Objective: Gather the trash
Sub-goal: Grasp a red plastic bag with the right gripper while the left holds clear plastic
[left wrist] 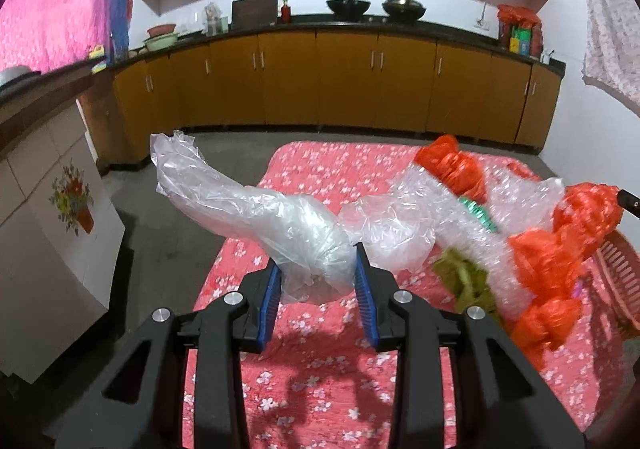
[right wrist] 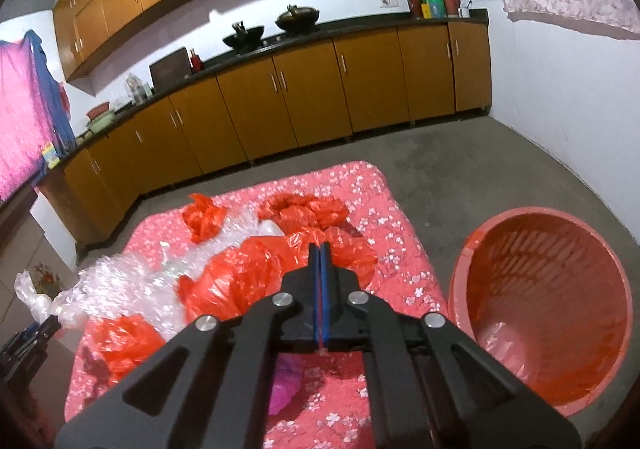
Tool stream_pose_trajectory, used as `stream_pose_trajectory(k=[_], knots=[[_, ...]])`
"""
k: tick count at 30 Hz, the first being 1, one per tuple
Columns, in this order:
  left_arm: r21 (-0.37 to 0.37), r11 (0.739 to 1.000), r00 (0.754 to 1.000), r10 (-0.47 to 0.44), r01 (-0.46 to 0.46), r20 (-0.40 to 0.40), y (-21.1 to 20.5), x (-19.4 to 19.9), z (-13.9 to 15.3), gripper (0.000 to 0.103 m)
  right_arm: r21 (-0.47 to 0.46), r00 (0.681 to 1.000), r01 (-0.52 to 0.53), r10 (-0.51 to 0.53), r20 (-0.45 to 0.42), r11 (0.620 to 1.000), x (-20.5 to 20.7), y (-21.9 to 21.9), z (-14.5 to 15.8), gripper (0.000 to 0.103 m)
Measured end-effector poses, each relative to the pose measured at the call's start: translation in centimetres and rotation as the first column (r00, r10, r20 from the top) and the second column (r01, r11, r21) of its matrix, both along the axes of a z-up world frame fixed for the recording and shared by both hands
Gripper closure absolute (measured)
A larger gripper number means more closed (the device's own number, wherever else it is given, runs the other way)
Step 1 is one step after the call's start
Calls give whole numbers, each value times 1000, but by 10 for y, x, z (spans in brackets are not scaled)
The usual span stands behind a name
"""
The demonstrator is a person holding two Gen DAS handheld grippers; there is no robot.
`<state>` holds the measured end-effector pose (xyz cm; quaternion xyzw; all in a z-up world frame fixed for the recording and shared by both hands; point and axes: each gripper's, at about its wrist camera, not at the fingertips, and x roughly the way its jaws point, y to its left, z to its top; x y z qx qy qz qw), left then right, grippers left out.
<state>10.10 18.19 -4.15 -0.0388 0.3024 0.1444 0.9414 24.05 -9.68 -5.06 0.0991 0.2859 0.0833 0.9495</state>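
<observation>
The left tongs (left wrist: 316,275) are level, pointing forward over the near half of the desk (left wrist: 320,165), which wears a red flowered cloth. Their blue pads (left wrist: 269,303) are clamped on the clear plastic bag (left wrist: 256,209), which rises ahead and to their left, lifted off the cloth. To their right, the bag meets a mass of bubble wrap (left wrist: 460,209), and beyond that hang orange bags (left wrist: 560,245), blurred. An olive scrap (left wrist: 468,281) lies under that mass.

The right tongs (right wrist: 321,249) tilt downward, their pads pressed together with a thin strip of an orange bag (right wrist: 248,273) pinched between them. More orange bags and bubble wrap (right wrist: 132,285) spread ahead and to their left across the cloth.

Right of the right tongs, just off the desk's right edge (right wrist: 416,249), a red basket (right wrist: 472,249) stands on the floor, mouth open toward the camera, with a clear liner (right wrist: 500,333) visible inside. Bare grey floor (right wrist: 460,161) lies ahead of the desk's far edge, up to the wooden cabinets (right wrist: 312,97).
</observation>
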Motion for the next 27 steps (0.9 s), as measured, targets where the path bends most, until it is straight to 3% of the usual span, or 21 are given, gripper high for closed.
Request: stream_pose_trajectory(k=[17, 27], knots=[[64, 989, 983, -142, 135, 120, -50, -18, 55, 68, 7, 995, 0, 0, 98, 1000, -44, -21, 41, 101], [71, 966, 961, -255, 248, 111, -88, -6, 54, 68, -8, 993, 40, -39, 108, 999, -60, -44, 47, 101]])
